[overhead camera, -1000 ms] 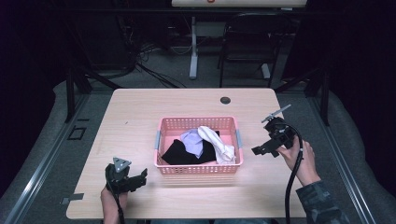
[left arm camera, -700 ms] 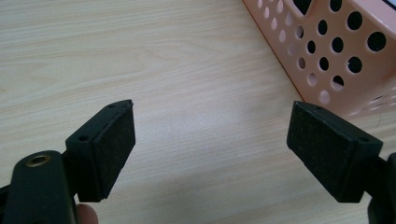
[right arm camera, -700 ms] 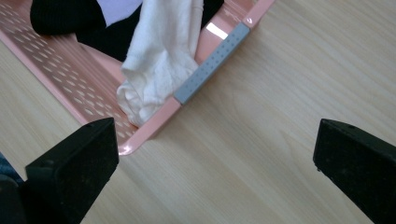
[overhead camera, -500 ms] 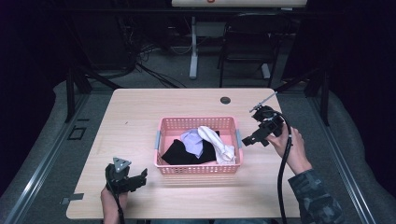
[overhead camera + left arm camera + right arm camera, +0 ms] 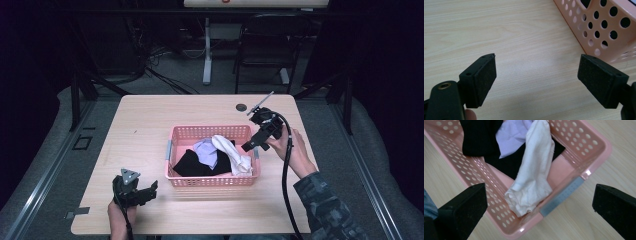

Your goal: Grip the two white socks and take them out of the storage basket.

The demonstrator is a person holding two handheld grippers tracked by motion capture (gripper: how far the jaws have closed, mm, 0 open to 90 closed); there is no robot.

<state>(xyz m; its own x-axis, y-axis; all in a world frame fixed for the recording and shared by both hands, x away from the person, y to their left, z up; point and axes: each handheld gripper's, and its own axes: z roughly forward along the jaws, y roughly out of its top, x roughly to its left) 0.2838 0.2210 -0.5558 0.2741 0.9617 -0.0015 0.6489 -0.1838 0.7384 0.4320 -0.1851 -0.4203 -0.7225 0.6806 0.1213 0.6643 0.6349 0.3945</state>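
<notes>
Your right gripper (image 5: 252, 145) hangs above the right end of the pink basket (image 5: 210, 180), and its fingers (image 5: 461, 207) stand wide apart with nothing between them. In the right gripper view the white cloth (image 5: 532, 170) lies straight ahead of those fingers, draped across the basket with its bunched end against the wall by the grey handle (image 5: 562, 196); that view also shows a lilac cloth (image 5: 510, 135) and a black cloth (image 5: 480, 136) beyond the white one, farther from the fingers. The high view adds what that close look cannot: the basket sits mid-table (image 5: 150, 120), and your left gripper (image 5: 149, 192) rests low near the front edge, well apart from the right one. The left gripper view shows its fingers (image 5: 485, 77) spread apart over bare wood, with the basket's perforated wall (image 5: 604, 27) just ahead of the right-hand finger, not touching it. From above you can see the white cloth (image 5: 232, 155) lies at the basket's right end, just below your right gripper's fingers.
</notes>
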